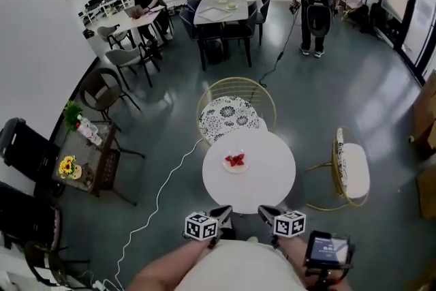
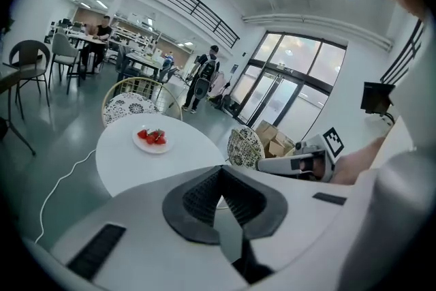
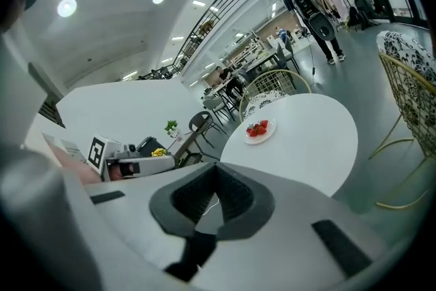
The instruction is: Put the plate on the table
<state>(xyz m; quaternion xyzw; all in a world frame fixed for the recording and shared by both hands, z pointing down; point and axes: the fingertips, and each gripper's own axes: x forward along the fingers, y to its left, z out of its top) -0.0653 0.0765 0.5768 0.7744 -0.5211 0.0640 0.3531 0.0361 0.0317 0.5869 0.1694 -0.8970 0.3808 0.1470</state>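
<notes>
Your left gripper [image 1: 221, 213] sits low in the head view, just left of centre, with its jaws pressed together on nothing. Above it, mid-frame, the plate [image 1: 236, 161] of strawberries [image 1: 235, 159] rests on the round white table [image 1: 272, 177], a little left of the top's middle and well apart from both grippers. Your right gripper [image 1: 268, 212], low and just right of centre, is likewise clenched and empty.

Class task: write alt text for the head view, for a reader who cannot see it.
A small plate of strawberries sits on a round white table, seen from above. The left claw and right claw, each bearing a marker cube, are low by its near edge. A patterned chair stands beyond it, another to its right.
</notes>
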